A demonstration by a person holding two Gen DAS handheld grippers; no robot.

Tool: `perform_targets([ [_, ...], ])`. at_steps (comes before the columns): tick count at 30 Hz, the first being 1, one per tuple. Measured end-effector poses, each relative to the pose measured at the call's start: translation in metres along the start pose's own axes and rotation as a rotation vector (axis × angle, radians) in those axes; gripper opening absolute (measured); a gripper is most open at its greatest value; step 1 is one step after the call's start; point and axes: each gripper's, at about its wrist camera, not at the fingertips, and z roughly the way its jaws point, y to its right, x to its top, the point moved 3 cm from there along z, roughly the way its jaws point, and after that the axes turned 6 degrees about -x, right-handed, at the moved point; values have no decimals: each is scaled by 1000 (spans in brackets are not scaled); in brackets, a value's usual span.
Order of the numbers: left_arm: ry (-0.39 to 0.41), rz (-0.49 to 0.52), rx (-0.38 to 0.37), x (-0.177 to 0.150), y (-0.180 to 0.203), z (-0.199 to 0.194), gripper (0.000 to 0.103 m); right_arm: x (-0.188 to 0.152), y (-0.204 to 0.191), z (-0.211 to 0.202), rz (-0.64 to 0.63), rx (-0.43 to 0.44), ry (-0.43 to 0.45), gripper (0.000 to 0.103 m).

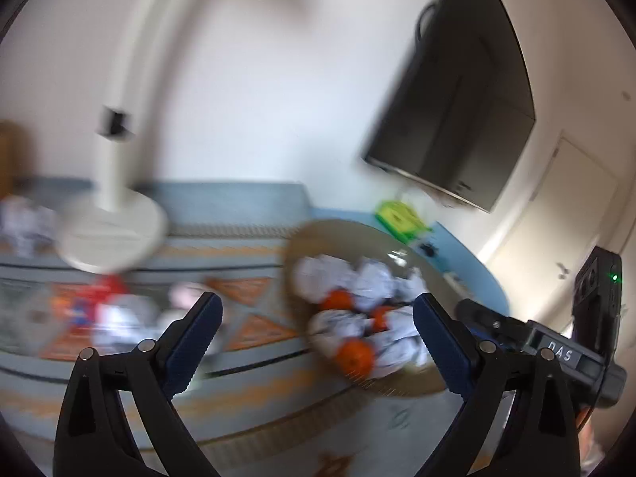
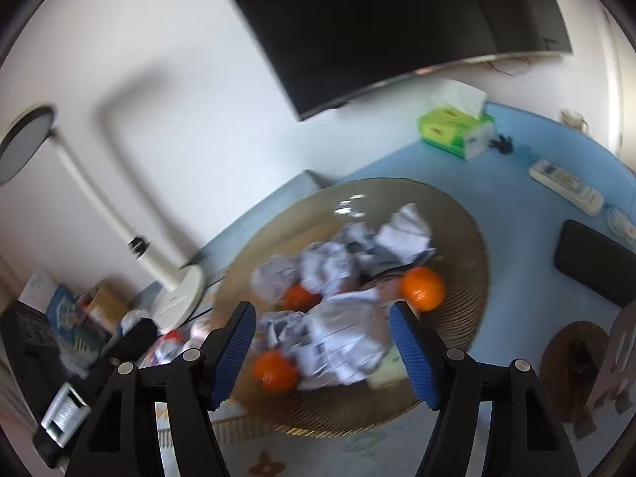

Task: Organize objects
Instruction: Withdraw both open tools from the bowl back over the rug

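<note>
A brown ribbed glass bowl [image 2: 469,278] holds several crumpled white papers [image 2: 342,330] and three oranges [image 2: 422,288]. My right gripper [image 2: 322,326] is open and empty, hovering just above the bowl's near side, one orange [image 2: 276,369] by its left finger. My left gripper [image 1: 318,310] is open and empty above the patterned cloth, with the bowl [image 1: 397,242] ahead to the right. The bowl's papers [image 1: 373,278] and oranges [image 1: 355,353] show there, blurred. The right gripper's body [image 1: 564,353] shows at the far right of the left wrist view.
A white desk lamp [image 1: 113,230] stands left of the bowl, with blurred red and white clutter [image 1: 99,306] near it. A green tissue box [image 2: 457,127], a remote [image 2: 566,187], a black phone [image 2: 596,262] and wooden pieces [image 2: 576,361] lie on the blue mat. A wall-mounted TV [image 2: 397,20] hangs above.
</note>
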Motion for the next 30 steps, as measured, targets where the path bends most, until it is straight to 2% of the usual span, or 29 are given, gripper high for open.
perform_targets([
  [3,28,13,101,-13,-17,-50,99,-18,-38,-10,-61,86,-8,68],
  [5,51,14,214,-34,-36,-81,100,-35,-66,-13,-111,128,-13,68],
  [8,59,8,327,-64,-66,-106,100,-71,-107,-3,-201,160,-51,69],
  [10,30,-24,362,-77,-90,-110,100,-95,-130,16,-244,164,-109,69],
  [12,35,-65,367,-82,-106,-118,100,-117,-148,33,-299,161,-129,69],
  [16,77,-118,391,-87,-127,-121,100,-142,-159,55,-369,94,-109,69],
  [21,69,-122,382,-88,-124,-119,100,-141,-157,59,-365,76,-99,73],
  [30,52,-132,366,-90,-126,-117,100,-138,-151,59,-336,69,-116,73],
])
